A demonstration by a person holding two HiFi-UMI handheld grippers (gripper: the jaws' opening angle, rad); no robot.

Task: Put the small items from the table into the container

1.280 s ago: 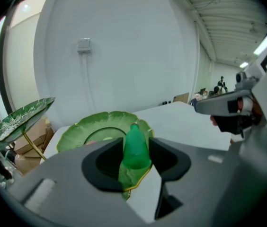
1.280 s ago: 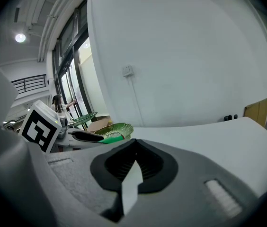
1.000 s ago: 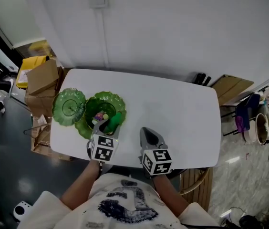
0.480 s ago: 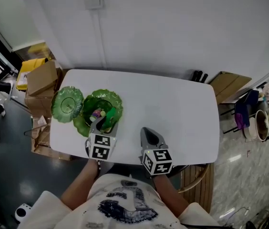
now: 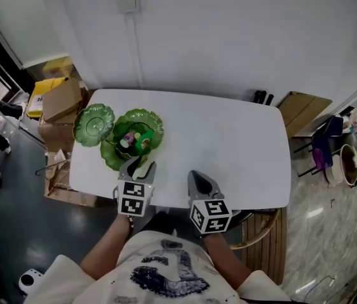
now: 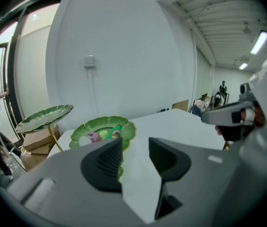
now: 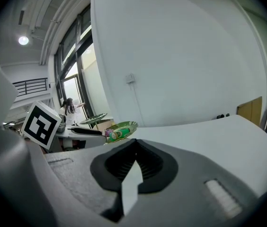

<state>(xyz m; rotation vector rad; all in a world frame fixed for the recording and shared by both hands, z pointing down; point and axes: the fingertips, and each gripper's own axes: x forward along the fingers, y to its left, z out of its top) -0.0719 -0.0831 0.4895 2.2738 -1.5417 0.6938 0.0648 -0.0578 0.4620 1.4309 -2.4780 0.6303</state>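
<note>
Small items [image 5: 133, 140] all sit in the green bowl [image 5: 156, 120] at the left end of the table [image 5: 235, 144]; I see none loose on the tabletop. They look light, hard and smooth, so likely to roll or squirt out: pinch gently across the middle. Bowl looks like glass, don't bump it. Your left gripper [image 5: 139, 167] has its jaws apart with nothing between them. Your right gripper [image 5: 199, 181] is closed on nothing.
</note>
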